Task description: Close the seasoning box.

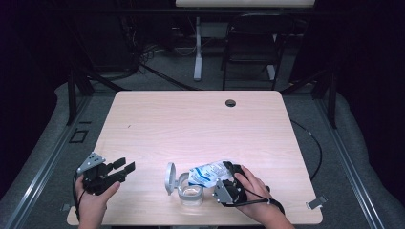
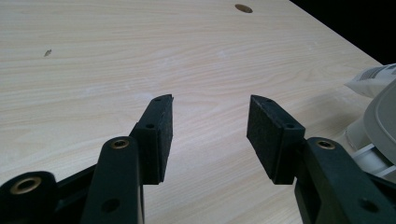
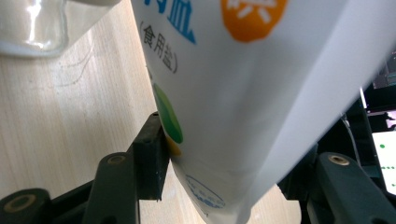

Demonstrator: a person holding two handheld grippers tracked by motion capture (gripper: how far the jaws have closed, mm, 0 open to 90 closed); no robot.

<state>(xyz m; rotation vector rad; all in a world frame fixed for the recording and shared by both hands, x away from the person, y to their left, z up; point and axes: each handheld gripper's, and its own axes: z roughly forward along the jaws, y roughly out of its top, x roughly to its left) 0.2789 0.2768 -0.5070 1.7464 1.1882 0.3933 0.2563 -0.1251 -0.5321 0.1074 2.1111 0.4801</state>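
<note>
Right tongs (image 1: 229, 177) are clamped on the salt bag (image 1: 208, 172); in the right gripper view both pads press its sides, with the bag (image 3: 243, 93) rising away between them. Your bag lies tilted, long axis running from the tongs out toward the jar (image 1: 191, 192), mouth end over the glass rim as far as the high view lets you judge. Jar sits just beside the right tongs, on their left, touching or nearly touching the bag; its hinged lid (image 1: 170, 178) stands open on the far side from your right hand. Left tongs (image 1: 120, 168) are apart, holding nothing, over bare table (image 1: 191, 124), well clear of the jar to its left. In the left gripper view the jar lid (image 2: 380, 112) shows at the right edge beyond those pads. So your right hand is the nearer one. Next move hinges on bag mouth staying above the jar opening; the left could steady the jar.
</note>
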